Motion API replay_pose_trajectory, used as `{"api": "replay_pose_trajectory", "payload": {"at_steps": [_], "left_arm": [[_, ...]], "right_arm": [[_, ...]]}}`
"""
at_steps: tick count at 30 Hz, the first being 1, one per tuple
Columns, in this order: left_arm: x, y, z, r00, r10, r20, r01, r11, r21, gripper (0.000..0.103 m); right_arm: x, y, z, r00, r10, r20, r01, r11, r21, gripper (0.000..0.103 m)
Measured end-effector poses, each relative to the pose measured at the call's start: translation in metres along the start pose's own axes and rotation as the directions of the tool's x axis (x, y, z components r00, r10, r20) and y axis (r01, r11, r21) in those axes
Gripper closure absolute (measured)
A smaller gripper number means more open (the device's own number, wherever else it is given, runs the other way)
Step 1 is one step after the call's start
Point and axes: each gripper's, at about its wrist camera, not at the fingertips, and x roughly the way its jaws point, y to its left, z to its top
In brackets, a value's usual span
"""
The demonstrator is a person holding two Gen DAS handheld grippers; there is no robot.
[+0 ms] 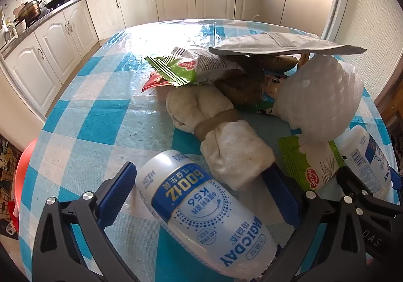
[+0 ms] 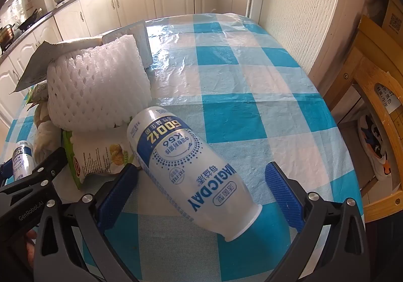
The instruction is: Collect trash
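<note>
Left gripper (image 1: 199, 196): jaws spread wide, pads clear of everything.
Left bottle (image 1: 201, 214): white-and-blue MAGICDAY drink bottle lying on its side between the left jaws, touching neither pad as far as can be told.
Cloth bundle (image 1: 216, 131): off-white, banded in the middle, just beyond the left jaws.
Foam fruit net (image 1: 320, 95): white, beyond the left gripper's right jaw, atop a green Naraya wrapper (image 1: 312, 168).
Silver pouch (image 1: 284, 46): farthest from the left jaws, resting over the heap.
Right gripper (image 2: 201, 196): jaws spread wide, gripping nothing.
Right bottle (image 2: 186, 166): same make, lying tilted between the right jaws, nearer the left pad.
Table (image 2: 252, 80): blue-and-white check cover, under both grippers.
</note>
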Motion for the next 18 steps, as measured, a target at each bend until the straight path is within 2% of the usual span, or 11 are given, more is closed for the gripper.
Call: {"api": "replay_pose_trajectory", "payload": {"at_steps": [7, 10, 15, 18], "left_arm": [[-0.003, 0.001, -0.003, 1.000, -0.014, -0.004, 0.014, 1.000, 0.005, 0.004], [-0.008, 0.004, -0.016, 1.000, -0.024, -0.004, 0.024, 1.000, 0.019, 0.004], [-0.015, 0.012, -0.022, 0.999, -0.048, 0.013, 0.048, 0.999, 0.026, 0.004], [-0.022, 0.017, -0.024, 0.998, -0.057, 0.035, 0.056, 0.998, 0.036, 0.004]], "right_arm": [[0.000, 0.000, 0.000, 1.000, -0.001, 0.000, 0.001, 1.000, 0.000, 0.003], [-0.001, 0.000, -0.001, 1.000, -0.002, -0.006, 0.002, 1.000, 0.002, 0.004], [-0.012, 0.000, -0.020, 1.000, -0.023, -0.011, 0.023, 0.999, 0.026, 0.004], [-0.024, -0.006, -0.030, 0.999, -0.040, 0.015, 0.040, 0.998, 0.038, 0.004]]}}
